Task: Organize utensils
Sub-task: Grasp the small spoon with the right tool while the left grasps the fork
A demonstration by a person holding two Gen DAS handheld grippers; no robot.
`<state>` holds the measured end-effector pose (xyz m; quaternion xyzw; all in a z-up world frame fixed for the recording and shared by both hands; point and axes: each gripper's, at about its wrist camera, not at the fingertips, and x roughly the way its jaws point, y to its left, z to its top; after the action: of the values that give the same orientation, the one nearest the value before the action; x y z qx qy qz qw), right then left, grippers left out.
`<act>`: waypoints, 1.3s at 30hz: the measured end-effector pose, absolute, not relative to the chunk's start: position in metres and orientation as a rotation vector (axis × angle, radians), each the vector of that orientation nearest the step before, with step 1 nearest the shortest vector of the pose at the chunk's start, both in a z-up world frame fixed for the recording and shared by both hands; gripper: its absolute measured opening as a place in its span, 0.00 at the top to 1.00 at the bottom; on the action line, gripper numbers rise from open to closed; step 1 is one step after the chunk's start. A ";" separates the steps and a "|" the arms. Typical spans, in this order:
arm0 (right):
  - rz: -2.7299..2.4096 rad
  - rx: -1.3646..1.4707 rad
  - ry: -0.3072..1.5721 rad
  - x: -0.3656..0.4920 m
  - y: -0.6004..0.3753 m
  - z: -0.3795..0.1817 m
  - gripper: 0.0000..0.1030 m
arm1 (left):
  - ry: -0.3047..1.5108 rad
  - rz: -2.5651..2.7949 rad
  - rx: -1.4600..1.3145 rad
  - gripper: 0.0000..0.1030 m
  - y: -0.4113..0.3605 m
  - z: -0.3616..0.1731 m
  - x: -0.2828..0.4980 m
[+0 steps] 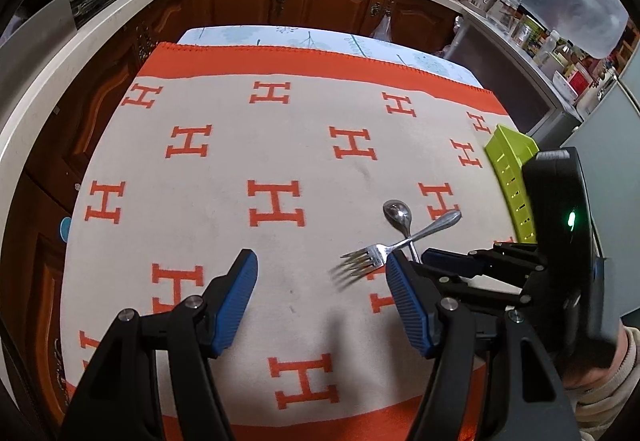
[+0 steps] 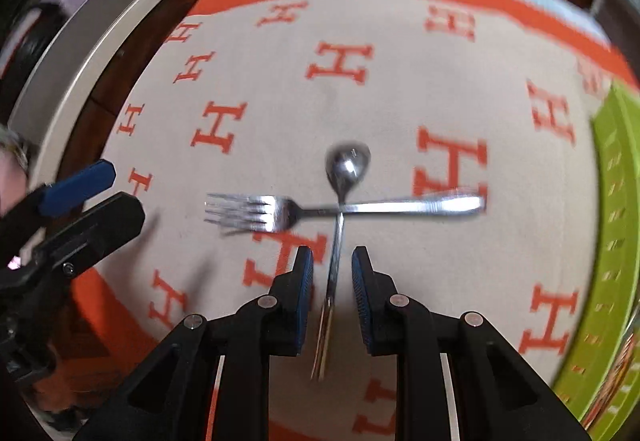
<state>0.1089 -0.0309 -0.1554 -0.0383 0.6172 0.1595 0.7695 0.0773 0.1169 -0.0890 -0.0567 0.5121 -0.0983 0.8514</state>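
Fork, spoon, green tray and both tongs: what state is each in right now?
Fork: flat on the cloth, lying across the spoon's handle.
Spoon: flat, bowl up, handle under the fork and running between the right tongs' pads.
Green tray: at the cloth's right edge; contents cannot be seen.
Right tongs: open, straddling the spoon handle.
Left tongs: open, holding nothing.

left gripper [image 1: 320, 297]: jaws stood wide apart over the cloth [image 1: 240, 161]
fork [image 1: 396, 245]: lay across the spoon [image 1: 400, 219]
green tray [image 1: 512, 177]: sat at right
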 end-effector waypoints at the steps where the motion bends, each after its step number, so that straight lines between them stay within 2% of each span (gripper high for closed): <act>1: 0.335 -0.126 1.331 0.107 -0.026 -0.156 0.85 | 1.078 -0.208 -0.126 0.37 0.118 -0.089 0.078; 2: 0.320 -0.167 1.321 0.106 -0.023 -0.156 0.90 | 1.078 -0.214 -0.135 0.37 0.118 -0.088 0.080; 5: 0.310 -0.179 1.318 0.107 -0.024 -0.156 0.95 | 1.077 -0.244 -0.146 0.37 0.116 -0.086 0.086; 10: 0.296 -0.088 1.337 0.110 -0.052 -0.155 0.96 | 1.099 -0.343 -0.075 0.37 0.091 -0.092 0.104; 18: 0.297 0.124 1.355 0.108 -0.102 -0.155 0.96 | 1.205 -0.517 0.158 0.37 0.024 -0.130 0.127; 21: 0.306 0.169 1.350 0.105 -0.110 -0.157 0.96 | 1.232 -0.557 0.246 0.46 0.004 -0.141 0.130; 23: 0.313 0.194 1.346 0.103 -0.116 -0.157 0.96 | 1.256 -0.586 0.285 0.58 -0.005 -0.148 0.128; 33: 0.344 0.321 1.338 0.101 -0.131 -0.165 0.96 | 1.244 -0.638 0.469 0.68 -0.043 -0.156 0.132; 35: 0.342 0.344 1.342 0.101 -0.133 -0.165 0.96 | 1.236 -0.663 0.491 0.87 -0.051 -0.155 0.130; 36: 0.338 0.350 1.342 0.100 -0.134 -0.165 0.96 | 1.243 -0.669 0.496 0.92 -0.056 -0.155 0.130; 39: 0.324 0.393 1.342 0.097 -0.140 -0.166 0.96 | 1.262 -0.646 0.458 0.99 -0.059 -0.153 0.131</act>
<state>0.0967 -0.1401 -0.1657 0.1803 0.6149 0.1486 0.7532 0.1311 -0.0592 -0.1526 0.2083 0.5741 -0.2938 0.7354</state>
